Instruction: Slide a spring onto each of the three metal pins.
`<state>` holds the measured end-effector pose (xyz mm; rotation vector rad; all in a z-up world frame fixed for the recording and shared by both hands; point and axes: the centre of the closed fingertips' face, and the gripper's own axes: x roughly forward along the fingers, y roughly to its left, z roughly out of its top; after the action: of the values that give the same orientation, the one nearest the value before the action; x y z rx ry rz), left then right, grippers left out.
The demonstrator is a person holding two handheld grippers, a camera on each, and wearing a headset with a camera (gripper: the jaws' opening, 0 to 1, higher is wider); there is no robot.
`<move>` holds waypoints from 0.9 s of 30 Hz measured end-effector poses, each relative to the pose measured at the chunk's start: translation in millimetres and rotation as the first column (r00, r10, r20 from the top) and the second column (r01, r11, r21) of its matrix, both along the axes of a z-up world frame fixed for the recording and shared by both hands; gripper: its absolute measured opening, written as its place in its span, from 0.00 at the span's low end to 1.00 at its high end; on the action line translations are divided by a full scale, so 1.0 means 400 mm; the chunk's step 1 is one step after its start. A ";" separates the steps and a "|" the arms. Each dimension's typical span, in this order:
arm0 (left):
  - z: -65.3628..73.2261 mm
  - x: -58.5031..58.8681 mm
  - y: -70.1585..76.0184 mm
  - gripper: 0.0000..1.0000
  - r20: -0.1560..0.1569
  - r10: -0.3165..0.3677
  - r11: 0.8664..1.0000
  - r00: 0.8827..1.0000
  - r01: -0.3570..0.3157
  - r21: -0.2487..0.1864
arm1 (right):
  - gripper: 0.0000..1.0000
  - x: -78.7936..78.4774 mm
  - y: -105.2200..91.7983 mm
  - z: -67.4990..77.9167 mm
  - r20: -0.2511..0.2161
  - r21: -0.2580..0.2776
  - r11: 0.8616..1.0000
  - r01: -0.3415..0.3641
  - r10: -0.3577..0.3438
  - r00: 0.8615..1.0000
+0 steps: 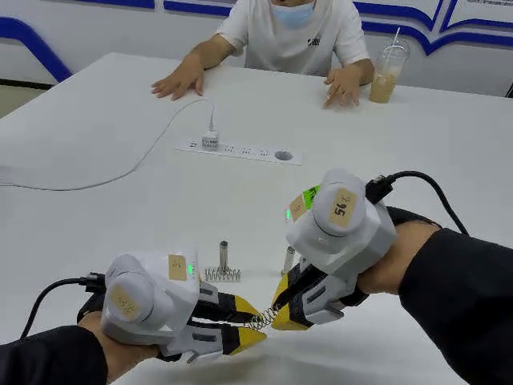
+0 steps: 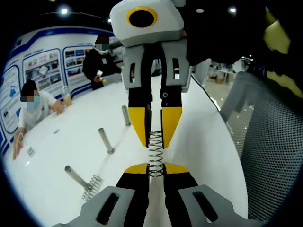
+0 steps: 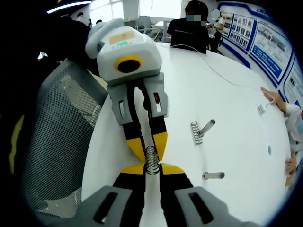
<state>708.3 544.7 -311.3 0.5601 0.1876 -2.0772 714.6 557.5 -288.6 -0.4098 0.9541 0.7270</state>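
A small metal spring (image 1: 263, 318) hangs just above the white table (image 1: 96, 120), held at both ends. My left gripper (image 1: 253, 322) is shut on one end and my right gripper (image 1: 279, 313) on the other, yellow tips facing each other. In the left gripper view the spring (image 2: 155, 153) runs from my left gripper (image 2: 155, 168) up to the right gripper (image 2: 155, 142). Behind stand an upright metal pin (image 1: 224, 255) with a loose spring (image 1: 222, 275) lying at its foot, and a second pin (image 1: 288, 259). A third pin (image 2: 126, 115) stands farther off.
A white power strip (image 1: 240, 150) with a plugged-in cable (image 1: 136, 164) lies mid-table. A person sits across with both hands (image 1: 180, 79) on the table, an iced drink cup (image 1: 388, 74) beside them. A grey mesh chair (image 3: 57, 127) stands by the table's near edge.
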 end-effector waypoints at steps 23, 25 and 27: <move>0.013 0.000 -0.004 0.14 -0.036 0.018 1.000 0.999 -0.019 -0.012 | 0.12 0.026 0.025 0.025 0.021 -0.024 0.999 -0.037 0.037 0.999; 0.017 0.004 -0.005 0.16 -0.044 0.028 0.999 0.999 -0.028 -0.016 | 0.12 0.025 0.019 0.028 0.021 -0.027 0.999 -0.033 0.034 0.999; 0.019 0.012 -0.004 0.18 -0.056 0.040 0.999 0.998 -0.041 -0.017 | 0.12 0.023 0.011 0.030 0.020 -0.033 0.999 -0.029 0.029 0.999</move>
<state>713.0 543.2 -303.5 0.4846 0.2106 -2.0543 723.9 562.0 -276.5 -0.4597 0.9429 0.7332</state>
